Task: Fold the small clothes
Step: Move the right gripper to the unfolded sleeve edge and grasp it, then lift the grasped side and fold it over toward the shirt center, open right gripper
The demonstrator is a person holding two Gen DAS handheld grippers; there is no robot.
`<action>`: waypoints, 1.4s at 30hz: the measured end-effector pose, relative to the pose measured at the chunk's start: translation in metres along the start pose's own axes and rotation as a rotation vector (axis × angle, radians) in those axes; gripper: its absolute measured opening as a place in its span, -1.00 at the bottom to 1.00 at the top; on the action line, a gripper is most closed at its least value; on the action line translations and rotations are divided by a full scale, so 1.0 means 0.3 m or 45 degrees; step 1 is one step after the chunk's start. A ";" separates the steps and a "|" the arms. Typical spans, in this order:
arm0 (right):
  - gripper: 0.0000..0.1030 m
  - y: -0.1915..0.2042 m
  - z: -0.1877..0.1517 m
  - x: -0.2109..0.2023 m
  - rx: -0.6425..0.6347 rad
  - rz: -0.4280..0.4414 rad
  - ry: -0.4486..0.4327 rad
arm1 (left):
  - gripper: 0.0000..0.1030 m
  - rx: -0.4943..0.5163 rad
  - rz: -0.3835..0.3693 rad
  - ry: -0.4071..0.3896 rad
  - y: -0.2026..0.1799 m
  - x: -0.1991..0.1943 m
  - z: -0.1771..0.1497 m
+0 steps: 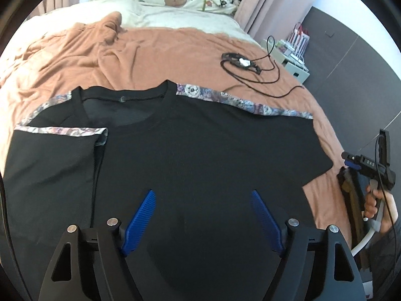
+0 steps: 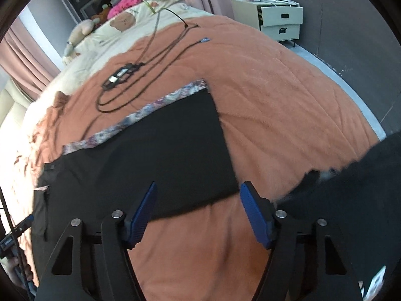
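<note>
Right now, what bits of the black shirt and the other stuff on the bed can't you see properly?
- Black T-shirt with flowery shoulder trim: its bottom hem, left wrist view, hidden behind the left tongs.
- Its folded-in sleeve: right wrist view, squeezed dark at the picture's edge.
- Dark fuzzy shape: right wrist view, blurred, can't tell what.
- Small black gadget with cables: too small to name.

One black T-shirt [image 1: 200, 150], one orange blanket [image 1: 150, 50], two grippers, one nightstand [image 2: 275, 20], one cabled device [image 1: 240, 62]
</note>
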State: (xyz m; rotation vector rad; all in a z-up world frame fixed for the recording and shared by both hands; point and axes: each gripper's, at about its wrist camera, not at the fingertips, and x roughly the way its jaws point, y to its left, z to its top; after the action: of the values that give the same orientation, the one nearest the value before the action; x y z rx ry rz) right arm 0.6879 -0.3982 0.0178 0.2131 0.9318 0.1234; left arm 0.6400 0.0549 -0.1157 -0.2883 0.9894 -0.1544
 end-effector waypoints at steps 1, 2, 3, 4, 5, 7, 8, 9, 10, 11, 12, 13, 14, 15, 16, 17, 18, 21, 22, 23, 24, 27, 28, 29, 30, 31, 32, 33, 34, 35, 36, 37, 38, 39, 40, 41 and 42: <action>0.28 -0.001 0.015 0.022 -0.006 -0.011 0.000 | 0.51 -0.003 0.003 0.008 0.006 0.022 0.008; 0.28 0.001 0.032 0.052 -0.017 -0.028 0.000 | 0.50 -0.001 0.006 0.015 0.012 0.039 0.013; 0.27 0.003 0.042 0.074 -0.027 -0.036 0.000 | 0.49 0.003 0.010 0.021 0.014 0.052 0.018; 0.23 0.001 0.056 0.101 -0.033 -0.040 0.002 | 0.49 0.009 0.016 0.025 0.018 0.066 0.022; 0.21 0.000 0.067 0.135 -0.036 -0.042 0.011 | 0.49 0.012 0.019 0.029 0.023 0.077 0.023; 0.13 -0.007 0.083 0.190 -0.036 -0.049 0.032 | 0.49 0.011 0.013 0.038 0.034 0.098 0.025; 0.13 -0.013 0.089 0.220 -0.036 -0.060 0.041 | 0.49 0.013 0.011 0.044 0.040 0.109 0.024; 0.13 -0.022 0.091 0.245 -0.035 -0.064 0.049 | 0.49 0.017 0.013 0.049 0.046 0.117 0.022; 0.11 -0.027 0.099 0.274 -0.031 -0.064 0.063 | 0.49 0.018 0.017 0.053 0.050 0.125 0.021; 0.09 -0.032 0.108 0.294 -0.029 -0.061 0.064 | 0.49 0.019 0.020 0.057 0.057 0.134 0.019; 0.09 -0.037 0.118 0.306 -0.026 -0.051 0.051 | 0.49 0.018 0.021 0.061 0.063 0.143 0.019; 0.09 -0.037 0.126 0.310 -0.023 -0.040 0.043 | 0.49 0.016 0.022 0.064 0.070 0.152 0.017; 0.09 -0.039 0.136 0.317 -0.016 -0.025 0.038 | 0.49 0.011 0.023 0.066 0.077 0.160 0.017; 0.09 -0.039 0.143 0.324 -0.014 -0.013 0.038 | 0.48 0.005 0.022 0.068 0.084 0.168 0.015; 0.01 -0.037 0.147 0.328 -0.017 -0.003 0.034 | 0.46 -0.005 0.018 0.071 0.091 0.176 0.013; -0.05 -0.036 0.149 0.335 -0.032 0.005 0.032 | 0.42 -0.014 0.012 0.076 0.097 0.183 0.010; -0.15 -0.030 0.147 0.339 -0.050 0.012 0.032 | 0.38 -0.024 0.008 0.085 0.101 0.191 0.009; -0.42 -0.017 0.126 0.350 -0.120 -0.044 0.032 | 0.31 -0.039 -0.005 0.092 0.105 0.197 0.001; -0.74 -0.008 0.123 0.349 -0.143 -0.067 0.038 | 0.30 -0.043 -0.008 0.092 0.105 0.195 -0.002; -0.89 -0.004 0.125 0.344 -0.150 -0.063 0.053 | 0.25 -0.044 -0.012 0.094 0.104 0.191 -0.005; -0.93 0.002 0.126 0.331 -0.154 -0.054 0.063 | 0.16 -0.043 -0.016 0.096 0.102 0.185 -0.007; -0.95 0.067 0.122 0.261 -0.254 -0.057 0.028 | 0.06 -0.039 -0.030 0.102 0.093 0.160 -0.013; -0.95 0.095 0.117 0.229 -0.295 -0.053 0.017 | 0.06 -0.039 -0.033 0.098 0.092 0.148 -0.012; -0.96 0.116 0.113 0.202 -0.318 -0.046 0.008 | 0.06 -0.040 -0.035 0.091 0.088 0.134 -0.011; -0.95 0.138 0.110 0.173 -0.339 -0.039 -0.003 | 0.06 -0.043 -0.039 0.084 0.085 0.119 -0.009; -0.96 0.155 0.107 0.147 -0.354 -0.034 -0.014 | 0.06 -0.045 -0.043 0.076 0.080 0.102 -0.007; -0.96 0.178 0.107 0.117 -0.370 -0.034 -0.025 | 0.06 -0.045 -0.046 0.067 0.077 0.082 -0.004; -0.96 0.199 0.108 0.088 -0.383 -0.033 -0.034 | 0.06 -0.044 -0.046 0.060 0.073 0.068 0.000; -0.96 0.220 0.109 0.061 -0.393 -0.028 -0.042 | 0.06 -0.045 -0.046 0.050 0.067 0.049 0.004; -0.96 0.238 0.110 0.039 -0.402 -0.023 -0.049 | 0.06 -0.047 -0.049 0.041 0.065 0.032 0.008; -0.96 0.258 0.109 0.018 -0.411 -0.017 -0.057 | 0.06 -0.051 -0.053 0.031 0.064 0.007 0.010; -0.96 0.268 0.109 -0.008 -0.421 -0.011 -0.064 | 0.06 -0.054 -0.054 0.025 0.063 -0.007 0.013; -0.96 0.284 0.105 -0.035 -0.432 -0.006 -0.072 | 0.06 -0.055 -0.054 0.019 0.063 -0.023 0.016; -0.96 0.298 0.098 -0.063 -0.440 0.001 -0.078 | 0.06 -0.056 -0.052 0.009 0.063 -0.046 0.019; -0.96 0.325 0.095 -0.087 -0.450 0.014 -0.087 | 0.06 -0.057 -0.052 0.003 0.063 -0.058 0.021; -0.96 0.333 0.086 -0.109 -0.458 0.025 -0.093 | 0.06 -0.060 -0.052 -0.006 0.064 -0.074 0.023; -0.96 0.359 0.081 -0.127 -0.474 0.038 -0.099 | 0.06 -0.064 -0.052 -0.015 0.069 -0.091 0.024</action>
State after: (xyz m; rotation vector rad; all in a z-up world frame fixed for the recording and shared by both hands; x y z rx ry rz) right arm 0.6835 -0.3041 0.0870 -0.1122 0.8121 0.3104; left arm 0.6311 0.0827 -0.0965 -0.3556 0.9768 -0.1650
